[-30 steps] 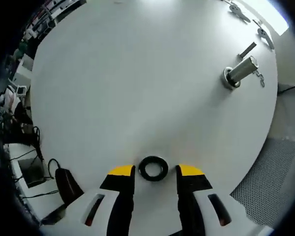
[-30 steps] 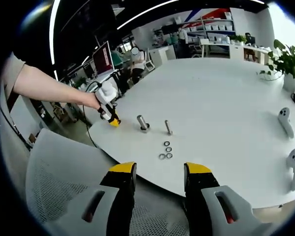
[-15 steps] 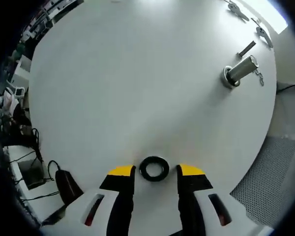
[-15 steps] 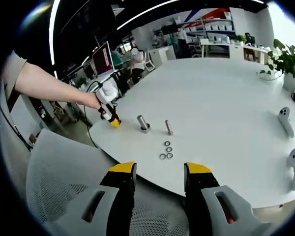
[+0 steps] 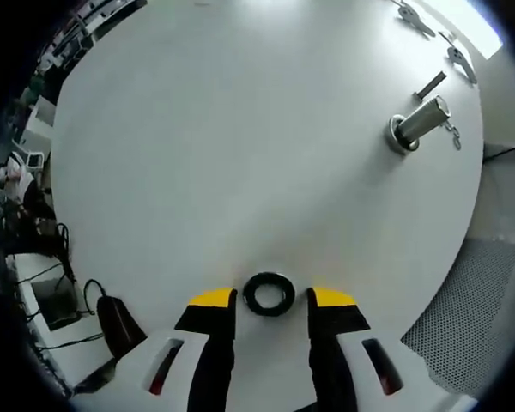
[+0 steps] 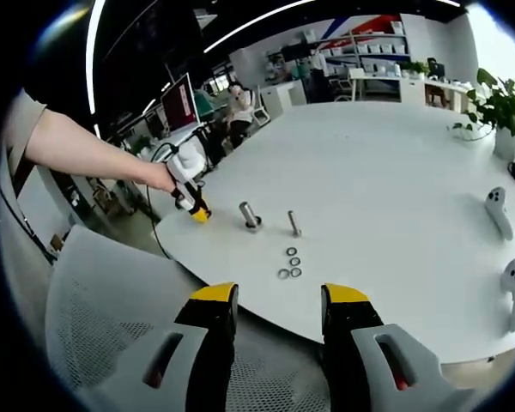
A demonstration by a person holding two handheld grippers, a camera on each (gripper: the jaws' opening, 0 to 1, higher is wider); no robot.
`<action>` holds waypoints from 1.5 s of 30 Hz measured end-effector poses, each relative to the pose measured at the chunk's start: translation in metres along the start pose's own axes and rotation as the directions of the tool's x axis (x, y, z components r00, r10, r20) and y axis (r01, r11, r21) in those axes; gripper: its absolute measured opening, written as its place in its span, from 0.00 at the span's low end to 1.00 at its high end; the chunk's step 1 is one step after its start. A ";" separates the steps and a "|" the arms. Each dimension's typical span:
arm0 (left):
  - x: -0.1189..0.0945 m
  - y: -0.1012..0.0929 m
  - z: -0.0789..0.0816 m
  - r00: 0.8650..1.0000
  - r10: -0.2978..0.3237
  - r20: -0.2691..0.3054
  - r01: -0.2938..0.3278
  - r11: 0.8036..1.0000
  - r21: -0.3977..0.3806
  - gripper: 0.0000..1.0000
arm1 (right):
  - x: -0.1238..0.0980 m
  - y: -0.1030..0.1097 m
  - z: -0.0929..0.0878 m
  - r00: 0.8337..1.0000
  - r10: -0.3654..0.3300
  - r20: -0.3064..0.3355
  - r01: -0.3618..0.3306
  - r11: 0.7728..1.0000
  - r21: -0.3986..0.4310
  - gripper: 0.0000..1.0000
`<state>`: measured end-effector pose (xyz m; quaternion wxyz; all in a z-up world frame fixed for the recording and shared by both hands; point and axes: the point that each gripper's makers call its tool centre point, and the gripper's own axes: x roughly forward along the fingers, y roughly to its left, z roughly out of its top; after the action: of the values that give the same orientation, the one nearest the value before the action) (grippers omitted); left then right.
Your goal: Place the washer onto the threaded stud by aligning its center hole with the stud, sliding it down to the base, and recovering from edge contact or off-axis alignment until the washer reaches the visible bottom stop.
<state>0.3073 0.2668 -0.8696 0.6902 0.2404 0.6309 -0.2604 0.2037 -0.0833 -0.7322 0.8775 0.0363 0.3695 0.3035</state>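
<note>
Jaws of the left gripper (image 5: 269, 298) stand apart on either side of a black washer (image 5: 269, 293) lying flat on the white table (image 5: 240, 146), not visibly touching it. Well beyond stands the stud (image 5: 421, 122), then a thinner bolt (image 5: 431, 86). Right gripper (image 6: 275, 296) hangs wide and empty off the table's edge; small washers (image 6: 290, 263) lie near the two posts.

White table (image 6: 395, 163); potted plant (image 6: 502, 107) and two controllers (image 6: 498, 210) at edge.
</note>
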 end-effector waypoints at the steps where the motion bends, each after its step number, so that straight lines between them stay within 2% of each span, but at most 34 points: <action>1: 0.000 0.000 -0.001 1.000 -0.002 -0.002 0.002 1.000 -0.006 0.24 | 0.000 0.000 0.000 1.000 -0.001 0.000 0.001 1.000 0.000 0.41; 2: 0.000 0.002 0.000 1.000 0.005 -0.005 -0.005 1.000 0.024 0.22 | 0.000 0.000 0.000 1.000 -0.001 0.002 0.001 1.000 0.001 0.41; 3: 0.001 0.000 0.000 1.000 0.002 -0.009 -0.002 1.000 0.004 0.22 | 0.000 0.000 0.000 1.000 -0.002 0.003 0.002 1.000 0.002 0.41; 12: 0.001 0.000 0.000 1.000 0.016 -0.012 -0.016 1.000 -0.015 0.19 | 0.000 0.000 0.000 1.000 -0.001 0.003 0.001 1.000 0.001 0.41; 19: -0.002 0.000 0.000 1.000 0.008 0.026 -0.008 1.000 -0.014 0.18 | -0.001 -0.001 0.001 1.000 -0.003 0.008 0.003 1.000 0.007 0.41; 26: -0.002 -0.006 0.002 0.999 0.004 0.035 -0.004 1.000 0.003 0.18 | 0.000 -0.002 0.002 1.000 -0.003 0.012 0.003 1.000 0.009 0.41; 29: -0.005 -0.007 0.009 0.999 -0.001 0.049 0.001 1.000 0.002 0.18 | 0.000 -0.002 0.002 1.000 -0.004 0.010 0.004 1.000 0.007 0.41; 34: -0.014 -0.015 0.022 0.997 -0.003 0.073 -0.002 0.998 0.071 0.18 | 0.000 -0.002 0.002 1.000 -0.003 0.011 0.003 1.000 0.009 0.41; 45: -0.061 -0.056 0.077 0.977 -0.058 0.205 0.018 0.981 0.192 0.18 | 0.000 0.000 0.001 1.000 0.002 0.005 -0.002 1.000 0.003 0.41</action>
<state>0.3235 0.1769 -0.8026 0.7217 0.2639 0.5315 -0.3565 0.2048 -0.0833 -0.7317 0.8780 0.0388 0.3678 0.3038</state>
